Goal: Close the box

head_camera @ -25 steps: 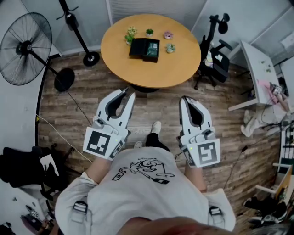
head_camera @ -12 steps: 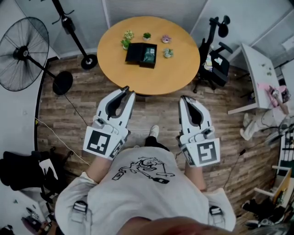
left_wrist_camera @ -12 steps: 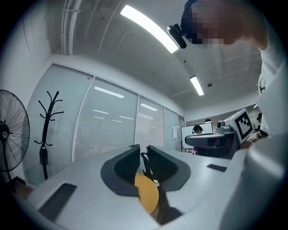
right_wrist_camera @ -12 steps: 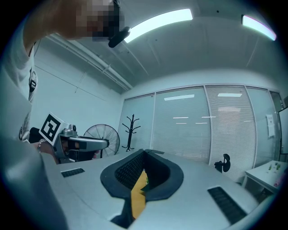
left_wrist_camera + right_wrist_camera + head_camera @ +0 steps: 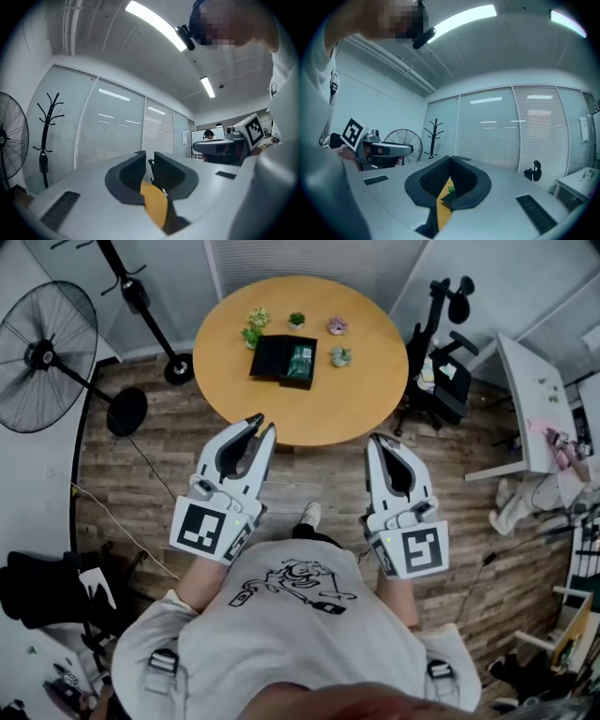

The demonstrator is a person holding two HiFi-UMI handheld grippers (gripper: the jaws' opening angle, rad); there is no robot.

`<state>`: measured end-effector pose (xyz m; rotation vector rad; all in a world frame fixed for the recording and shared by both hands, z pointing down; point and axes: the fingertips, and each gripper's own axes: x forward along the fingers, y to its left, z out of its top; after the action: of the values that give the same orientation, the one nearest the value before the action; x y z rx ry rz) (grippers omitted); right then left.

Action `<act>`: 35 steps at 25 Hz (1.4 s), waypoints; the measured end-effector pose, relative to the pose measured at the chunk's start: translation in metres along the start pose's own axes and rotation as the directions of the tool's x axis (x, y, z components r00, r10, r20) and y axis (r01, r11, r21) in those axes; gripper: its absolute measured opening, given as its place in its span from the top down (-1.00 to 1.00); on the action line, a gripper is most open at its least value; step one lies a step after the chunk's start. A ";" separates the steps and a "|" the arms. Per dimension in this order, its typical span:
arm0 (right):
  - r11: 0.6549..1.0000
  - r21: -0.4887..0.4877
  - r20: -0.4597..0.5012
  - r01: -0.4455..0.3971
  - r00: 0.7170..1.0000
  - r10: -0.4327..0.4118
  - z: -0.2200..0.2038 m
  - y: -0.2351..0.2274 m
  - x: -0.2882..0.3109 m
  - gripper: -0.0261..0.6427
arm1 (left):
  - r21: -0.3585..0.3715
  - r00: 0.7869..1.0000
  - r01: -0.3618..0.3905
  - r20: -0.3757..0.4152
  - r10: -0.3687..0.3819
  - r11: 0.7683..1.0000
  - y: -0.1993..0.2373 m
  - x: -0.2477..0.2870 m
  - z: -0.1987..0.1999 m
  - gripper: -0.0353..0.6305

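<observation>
An open black box (image 5: 284,361) lies on the round wooden table (image 5: 361,399), its lid flat to the left and something green in its right half. Both grippers are held level in front of the person, short of the box. The left gripper (image 5: 260,422) reaches the table's near edge, with a narrow gap between its tips and nothing in it. The right gripper (image 5: 379,439) has its tips together and is empty. In the left gripper view the left gripper (image 5: 149,155) frames an orange sliver of table (image 5: 154,208). The right gripper (image 5: 451,159) shows the same in its own view.
Small potted plants (image 5: 296,321) stand round the box. A floor fan (image 5: 42,357) and a coat stand's base (image 5: 178,368) are left of the table. An office chair (image 5: 441,362) and a white desk (image 5: 530,399) are to the right. The person's shoe (image 5: 309,515) shows on the wooden floor.
The table and box have come nearer to both grippers in the head view. The grippers kept their pose and their jaws look unchanged.
</observation>
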<state>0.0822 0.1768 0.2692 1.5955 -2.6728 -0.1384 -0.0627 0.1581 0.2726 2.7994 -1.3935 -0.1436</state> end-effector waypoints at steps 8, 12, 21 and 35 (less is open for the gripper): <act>1.000 -0.008 -0.005 0.017 1.000 -0.017 -0.008 -0.042 0.020 0.87 | -0.004 1.000 -0.014 -0.004 0.014 1.000 0.002 0.044 -0.005 0.72; 0.999 -0.010 -0.007 0.031 0.999 -0.031 -0.015 -0.068 0.029 0.87 | 0.005 0.999 -0.038 0.005 0.038 0.999 0.005 0.067 -0.005 0.73; 0.999 -0.021 0.008 0.036 0.999 -0.036 -0.024 -0.118 0.049 0.87 | 0.015 0.996 -0.088 0.017 0.088 0.996 0.006 0.116 -0.010 0.75; 0.999 -0.024 0.014 0.027 1.000 -0.026 -0.039 -0.173 0.061 0.88 | 0.019 0.994 -0.106 0.016 0.106 0.994 -0.003 0.164 -0.018 0.76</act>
<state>0.2077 0.0387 0.2906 1.6292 -2.6501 -0.1824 0.0400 0.0286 0.2777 2.7371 -1.5514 -0.1510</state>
